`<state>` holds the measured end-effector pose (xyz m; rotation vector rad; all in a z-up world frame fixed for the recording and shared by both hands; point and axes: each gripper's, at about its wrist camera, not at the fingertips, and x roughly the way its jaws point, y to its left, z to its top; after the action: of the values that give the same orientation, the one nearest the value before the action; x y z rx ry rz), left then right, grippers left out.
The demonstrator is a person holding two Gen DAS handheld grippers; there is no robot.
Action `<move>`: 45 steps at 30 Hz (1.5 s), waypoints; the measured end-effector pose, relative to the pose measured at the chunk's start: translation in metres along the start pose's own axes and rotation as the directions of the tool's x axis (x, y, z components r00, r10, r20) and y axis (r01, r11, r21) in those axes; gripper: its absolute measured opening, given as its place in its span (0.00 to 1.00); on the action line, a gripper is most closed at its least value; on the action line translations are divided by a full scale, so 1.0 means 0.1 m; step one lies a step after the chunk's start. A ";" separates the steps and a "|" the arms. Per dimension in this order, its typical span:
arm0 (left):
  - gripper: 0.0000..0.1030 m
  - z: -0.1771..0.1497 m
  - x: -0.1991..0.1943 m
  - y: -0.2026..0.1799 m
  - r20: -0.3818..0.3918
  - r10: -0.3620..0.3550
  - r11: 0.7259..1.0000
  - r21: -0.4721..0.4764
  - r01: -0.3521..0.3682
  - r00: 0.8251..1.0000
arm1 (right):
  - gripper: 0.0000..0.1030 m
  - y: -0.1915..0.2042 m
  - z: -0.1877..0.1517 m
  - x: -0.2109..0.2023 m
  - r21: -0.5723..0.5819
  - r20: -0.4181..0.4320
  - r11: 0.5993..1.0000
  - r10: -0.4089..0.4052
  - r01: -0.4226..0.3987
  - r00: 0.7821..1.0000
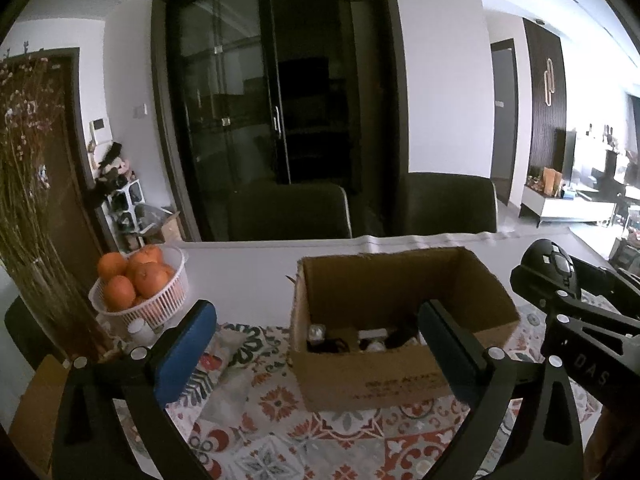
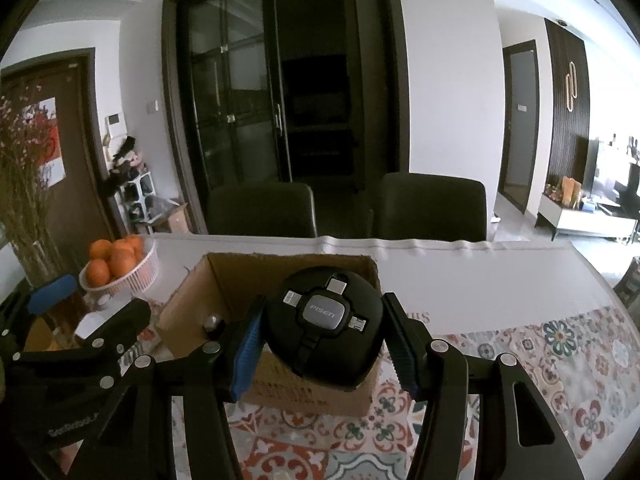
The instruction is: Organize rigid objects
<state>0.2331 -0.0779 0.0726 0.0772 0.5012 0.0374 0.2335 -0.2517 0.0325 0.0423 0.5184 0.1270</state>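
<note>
Left wrist view shows my left tongs [image 1: 316,340] gaping empty with the cardboard box [image 1: 400,328] just ahead, while right wrist view shows my right tongs [image 2: 324,340] clamping the round black charger [image 2: 324,324] above that box's near wall, nearer the drop.

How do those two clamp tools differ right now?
The left gripper stands with its jaws wide apart and empty, while the right gripper has its jaws narrower, clamped on a round black charging-cable hub. Both hover near the open brown cardboard box and share black frames with blue pads.
</note>
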 end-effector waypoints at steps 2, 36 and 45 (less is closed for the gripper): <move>1.00 0.03 0.04 0.03 0.002 0.009 1.000 0.004 -0.009 1.000 | 0.55 0.03 0.02 0.03 -0.003 -0.001 1.000 0.003 -0.003 1.000; 1.00 0.07 0.64 0.28 -0.072 0.064 0.998 0.004 -0.064 0.995 | 0.58 0.19 0.12 0.78 -0.010 -0.120 0.999 -0.046 0.045 0.992; 1.00 0.08 0.11 0.28 0.008 0.041 0.999 -0.012 -0.041 0.999 | 0.68 0.19 0.11 0.23 0.021 -0.048 0.997 -0.068 0.069 0.997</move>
<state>0.2458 -0.0502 0.0765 0.0764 0.4914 0.0801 0.2569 -0.2304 0.0325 0.0433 0.5678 0.0557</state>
